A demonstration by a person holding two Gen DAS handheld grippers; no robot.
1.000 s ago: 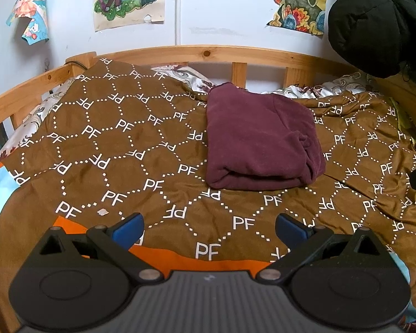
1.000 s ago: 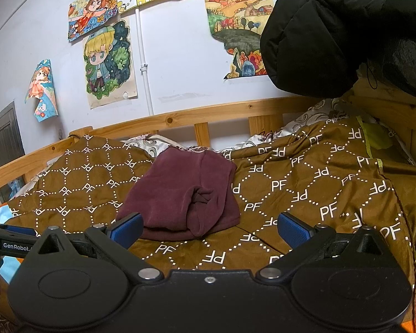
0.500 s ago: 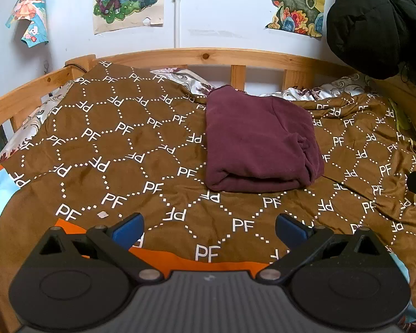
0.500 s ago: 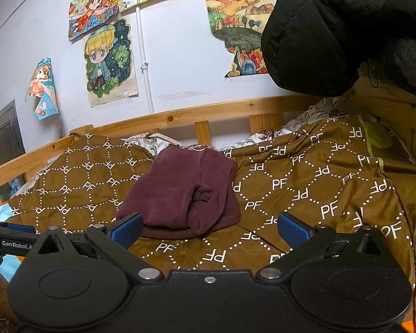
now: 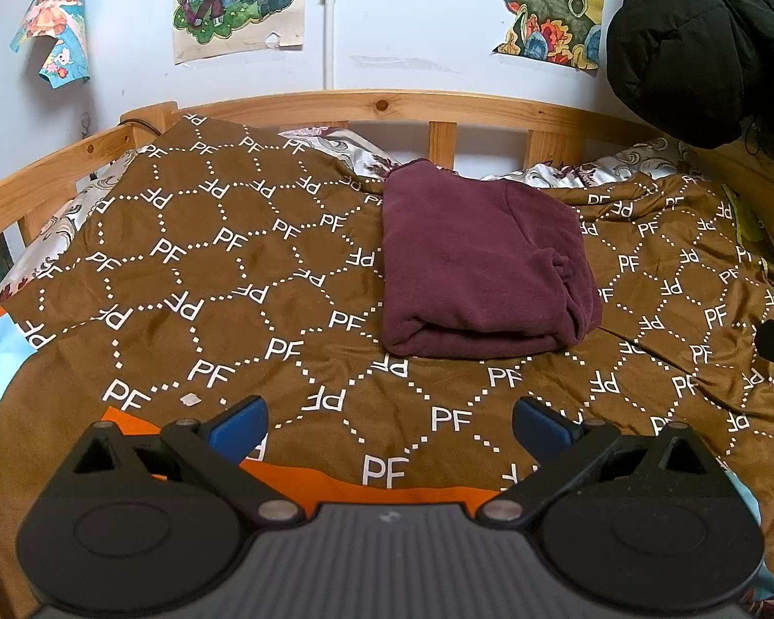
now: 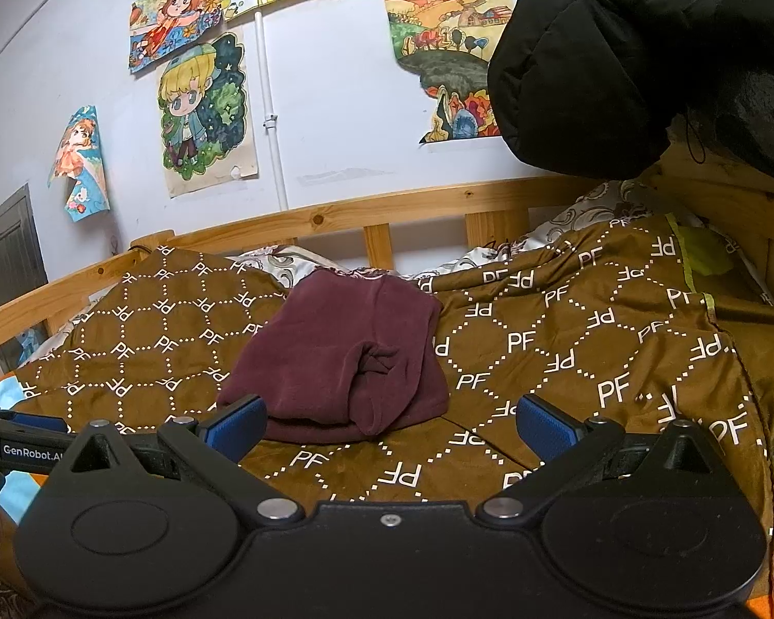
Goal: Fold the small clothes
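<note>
1. Left tool: released, blue fingertips spread wide, empty, hovering over the near edge of the bed.
2. Right tool: likewise released and empty, held low near the same edge, aimed toward the far rail.
3. Maroon garment: folded into a thick rectangular bundle, lying on the brown patterned blanket toward the bed's far side, apart from both tools.
4. Wooden bed rail behind the garment.
5. Black jacket hanging at the far right corner.
6. Drawings taped on the wall.
</note>
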